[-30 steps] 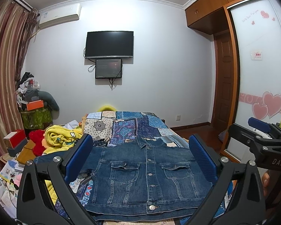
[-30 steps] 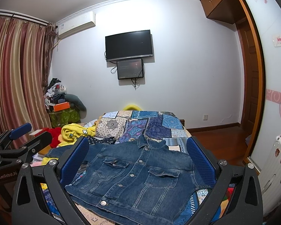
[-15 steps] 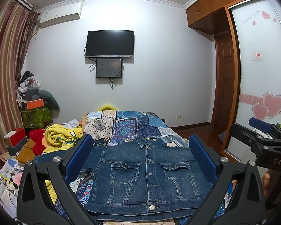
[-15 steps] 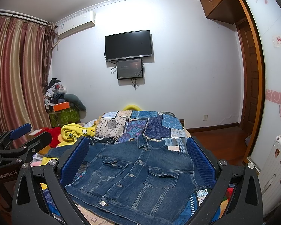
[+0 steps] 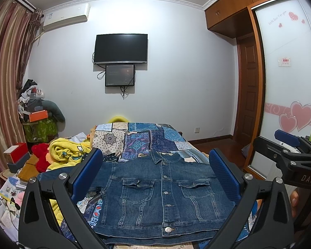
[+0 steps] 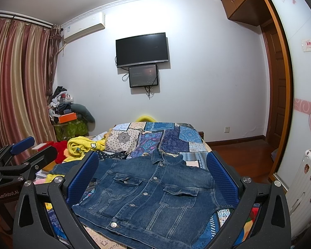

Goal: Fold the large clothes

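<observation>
A blue denim jacket lies flat on the bed, buttoned, front up, collar pointing away, sleeves tucked out of sight; it also shows in the right wrist view. My left gripper is open and empty, held above the jacket's near hem. My right gripper is open and empty, held above the jacket from the right. The right gripper shows at the right edge of the left wrist view. The left gripper shows at the left edge of the right wrist view.
A patchwork quilt covers the bed. A yellow blanket and red plush lie at its left. Boxes and papers clutter the floor at left. A wardrobe and door stand right. A white suitcase stands right.
</observation>
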A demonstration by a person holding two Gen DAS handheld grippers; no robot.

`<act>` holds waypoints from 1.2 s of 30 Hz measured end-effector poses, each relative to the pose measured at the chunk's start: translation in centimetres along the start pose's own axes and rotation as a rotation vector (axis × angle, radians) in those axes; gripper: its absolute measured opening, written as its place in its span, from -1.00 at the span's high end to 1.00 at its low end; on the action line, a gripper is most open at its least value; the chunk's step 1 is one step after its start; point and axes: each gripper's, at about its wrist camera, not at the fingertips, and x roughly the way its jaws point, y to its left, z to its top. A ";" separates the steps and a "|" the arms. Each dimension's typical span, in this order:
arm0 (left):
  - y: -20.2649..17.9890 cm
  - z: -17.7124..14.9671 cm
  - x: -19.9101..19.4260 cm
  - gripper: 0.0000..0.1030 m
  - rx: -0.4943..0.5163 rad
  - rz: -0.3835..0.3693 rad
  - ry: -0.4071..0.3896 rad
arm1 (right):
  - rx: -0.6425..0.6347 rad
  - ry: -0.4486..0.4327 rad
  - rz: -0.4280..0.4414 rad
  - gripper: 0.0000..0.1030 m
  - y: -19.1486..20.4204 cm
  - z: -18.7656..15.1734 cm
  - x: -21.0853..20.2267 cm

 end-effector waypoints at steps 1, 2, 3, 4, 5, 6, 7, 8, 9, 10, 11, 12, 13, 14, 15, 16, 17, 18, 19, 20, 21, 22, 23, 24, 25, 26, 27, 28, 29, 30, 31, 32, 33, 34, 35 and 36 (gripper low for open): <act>0.0 0.0 0.0 -1.00 -0.001 -0.001 0.000 | -0.001 0.000 0.000 -1.00 0.0 0.0 0.0; 0.0 0.0 0.1 -1.00 -0.001 -0.001 0.000 | -0.001 0.001 0.000 -1.00 0.1 0.0 0.0; 0.0 0.0 0.0 -1.00 0.000 0.000 0.000 | -0.001 0.001 0.000 -1.00 0.1 0.0 0.0; 0.0 0.0 0.0 -1.00 0.000 0.000 0.000 | -0.001 0.001 0.000 -1.00 0.1 0.0 0.0; 0.0 -0.1 0.1 -1.00 0.000 -0.001 0.000 | -0.001 0.001 0.000 -1.00 0.1 -0.1 0.0; 0.0 -0.1 0.0 -1.00 0.000 -0.001 0.000 | -0.001 0.001 -0.001 -1.00 0.1 -0.1 0.0; 0.0 -0.1 0.0 -1.00 0.000 -0.001 0.000 | 0.000 0.001 -0.001 -1.00 0.1 -0.1 0.0; 0.0 -0.1 0.1 -1.00 0.000 -0.001 0.000 | 0.000 0.002 0.000 -1.00 0.1 -0.1 0.0; 0.0 -0.1 0.0 -1.00 0.000 0.000 -0.001 | 0.001 0.003 0.000 -1.00 0.0 -0.1 0.1; 0.0 -0.1 0.0 -1.00 0.000 0.000 0.000 | 0.001 0.005 0.000 -1.00 -0.1 -0.1 0.1; 0.0 -0.1 0.0 -1.00 0.000 0.000 0.000 | 0.001 0.006 -0.001 -1.00 -0.1 -0.1 0.1; 0.0 -0.1 0.0 -1.00 0.000 0.000 0.000 | 0.000 0.008 -0.002 -1.00 -0.1 -0.1 0.2; 0.0 -0.2 0.1 -1.00 0.000 -0.001 0.000 | -0.001 0.010 -0.002 -1.00 -0.1 -0.1 0.3; 0.0 -0.2 0.2 -1.00 0.000 0.000 0.001 | -0.001 0.012 -0.003 -1.00 -0.1 0.0 0.4; 0.0 -0.3 0.2 -1.00 0.000 0.000 0.002 | -0.002 0.014 -0.003 -1.00 -0.1 -0.1 0.5; 0.1 -0.3 0.4 -1.00 0.000 0.002 0.005 | -0.002 0.017 -0.004 -1.00 -0.1 -0.1 0.6; 0.1 -0.4 0.6 -1.00 0.000 0.003 0.007 | -0.001 0.021 -0.004 -1.00 -0.1 -0.1 0.8; 0.2 -0.4 0.8 -1.00 -0.002 0.006 0.010 | -0.001 0.025 -0.005 -1.00 -0.1 -0.1 0.9; 0.4 -0.4 1.2 -1.00 -0.003 0.008 0.011 | -0.001 0.031 -0.006 -1.00 -0.2 -0.2 1.2; 0.5 -0.5 1.4 -1.00 -0.005 0.012 0.012 | -0.002 0.036 -0.008 -1.00 -0.2 -0.2 1.3; 0.7 -0.5 1.7 -1.00 -0.006 0.017 0.014 | -0.005 0.043 -0.009 -1.00 -0.2 -0.3 1.6; 1.1 -0.5 2.0 -1.00 -0.008 0.019 0.016 | -0.007 0.051 -0.012 -1.00 -0.1 -0.3 1.9; 1.6 -0.6 2.7 -1.00 -0.013 0.022 0.025 | -0.010 0.062 -0.013 -1.00 -0.1 -0.4 2.3; 1.9 -0.7 3.2 -1.00 -0.021 0.026 0.034 | -0.012 0.069 -0.015 -1.00 -0.1 -0.5 2.6; 2.3 -0.7 3.6 -1.00 -0.027 0.028 0.041 | -0.014 0.079 -0.016 -1.00 -0.2 -0.7 2.9; 2.9 -0.9 4.3 -1.00 -0.040 0.032 0.055 | -0.015 0.090 -0.016 -1.00 -0.2 -0.8 3.4; 3.4 -1.1 4.9 -1.00 -0.049 0.039 0.065 | -0.016 0.102 -0.017 -1.00 -0.2 -1.0 4.0; 4.2 -1.3 5.7 -1.00 -0.061 0.052 0.079 | -0.018 0.117 -0.018 -1.00 -0.2 -1.1 4.6; 5.0 -1.7 6.6 -1.00 -0.072 0.065 0.096 | -0.020 0.127 -0.018 -1.00 0.0 -1.1 5.0; 5.6 -1.9 7.3 -1.00 -0.080 0.072 0.110 | -0.021 0.139 -0.016 -1.00 0.0 -1.2 5.6; 6.5 -2.4 8.4 -1.00 -0.091 0.083 0.134 | -0.023 0.155 -0.014 -1.00 0.0 -1.3 6.4; 7.4 -2.8 9.3 -1.00 -0.105 0.099 0.158 | -0.026 0.167 -0.014 -1.00 0.1 -1.4 7.0; 8.2 -3.1 9.9 -1.00 -0.115 0.108 0.173 | -0.031 0.183 -0.014 -1.00 0.1 -1.5 7.9; 9.6 -3.6 11.1 -1.00 -0.137 0.120 0.207 | -0.035 0.198 -0.016 -1.00 0.1 -1.7 8.6; 10.7 -4.1 12.1 -1.00 -0.155 0.125 0.236 | -0.039 0.219 -0.017 -1.00 0.1 -1.9 9.6; 11.5 -4.5 12.8 -1.00 -0.168 0.129 0.257 | -0.041 0.240 -0.015 -1.00 0.1 -2.2 10.6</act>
